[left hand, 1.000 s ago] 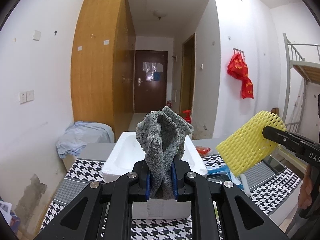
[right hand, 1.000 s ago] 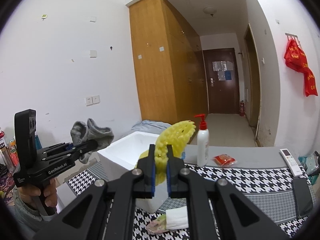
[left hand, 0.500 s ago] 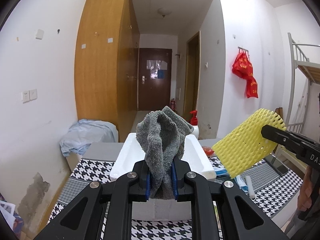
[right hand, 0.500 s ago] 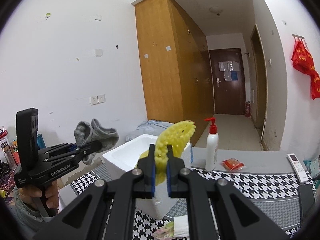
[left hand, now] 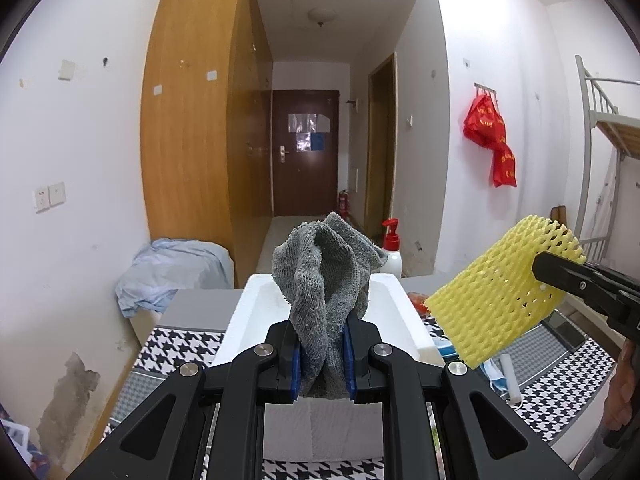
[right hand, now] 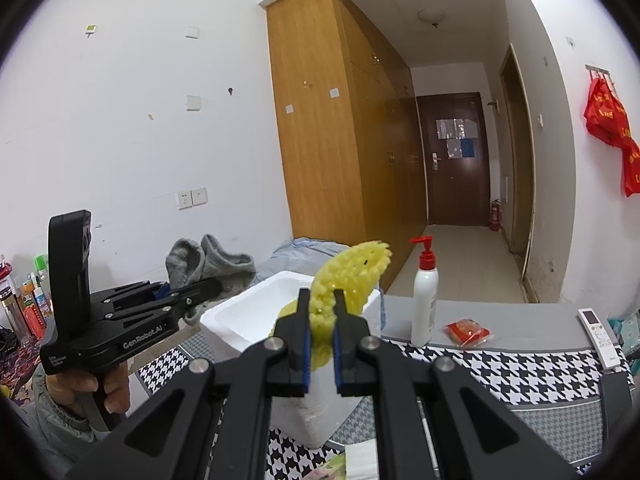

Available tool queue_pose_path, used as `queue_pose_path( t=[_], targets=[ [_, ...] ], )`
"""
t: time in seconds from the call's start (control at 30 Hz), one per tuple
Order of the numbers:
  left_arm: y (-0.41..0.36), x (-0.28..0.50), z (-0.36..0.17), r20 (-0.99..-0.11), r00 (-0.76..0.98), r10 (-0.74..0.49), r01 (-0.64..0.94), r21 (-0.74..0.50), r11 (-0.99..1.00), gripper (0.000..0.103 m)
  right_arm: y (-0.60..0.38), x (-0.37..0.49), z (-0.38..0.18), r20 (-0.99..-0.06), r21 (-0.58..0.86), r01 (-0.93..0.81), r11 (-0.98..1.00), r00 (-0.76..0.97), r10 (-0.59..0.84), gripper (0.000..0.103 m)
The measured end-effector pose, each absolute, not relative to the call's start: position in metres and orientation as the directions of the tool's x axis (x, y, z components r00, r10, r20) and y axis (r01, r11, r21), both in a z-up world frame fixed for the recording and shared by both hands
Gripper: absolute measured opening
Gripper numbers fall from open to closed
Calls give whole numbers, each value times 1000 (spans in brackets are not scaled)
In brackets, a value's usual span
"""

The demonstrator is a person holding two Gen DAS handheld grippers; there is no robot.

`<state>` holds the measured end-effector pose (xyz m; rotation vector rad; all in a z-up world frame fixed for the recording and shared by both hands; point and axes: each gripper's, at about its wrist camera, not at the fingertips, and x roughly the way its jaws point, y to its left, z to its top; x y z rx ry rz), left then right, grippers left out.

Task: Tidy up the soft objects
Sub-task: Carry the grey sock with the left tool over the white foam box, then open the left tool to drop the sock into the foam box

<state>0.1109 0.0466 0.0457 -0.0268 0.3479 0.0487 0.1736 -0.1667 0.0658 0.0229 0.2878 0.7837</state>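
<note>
While you hold both items in the air near the white foam box [left hand: 400, 312], treat each as a light, limp load that gives no resistance to the pads.

The left gripper [left hand: 322, 354] is clamped on the lower part of a grey knitted cloth [left hand: 324, 276], which looks like a sock or a small towel. The cloth stands bunched above the jaws, just in front of and over the near wall of the box. It is soft and floppy; expect the free upper part to sag and trail once you tilt it. The grip low on the bunch is sound; do not take it by a single loose edge.

The right gripper [right hand: 321, 346] is pinched nearly flat on a yellow foam mesh sleeve [right hand: 352, 272], held to the right of the box and above its rim level. The sleeve is springy and crushes easily; it will likely rebound when let go and can catch on a rim by its open cells.

Edges and room:
- The box opening faces up and appears empty, with thin, brittle-looking foam walls. Clear the rim before you lower either load.
- A pump bottle [right hand: 425, 300] stands just behind and right of the box; keep the sleeve off it.
- Air above the box is free.
- Both grippers converge there, so enter one at a time.
</note>
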Motion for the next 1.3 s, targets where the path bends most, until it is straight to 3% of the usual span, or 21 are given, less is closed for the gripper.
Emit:
queue_pose_path(
  t=[0.87,1.07,1.23,1.3],
  targets=[
    [61,176,29,-450,893,-7,-16,-46,999,17,-164,188,61,-286,139,-629,765,714,639,11],
    [56,175,27,-448,894,-7,-7,-29,1000,23,-162,187,60,-292,136,-620,773,720,629,11],
    [57,171,27,-439,898,-23,6,-40,999,48,-161,185,61,-293,130,-616,777,725,623,11],
    [58,167,28,-427,904,-20,3,-41,999,64,-161,184,62,-292,125,-611,782,730,618,11]
  ],
)
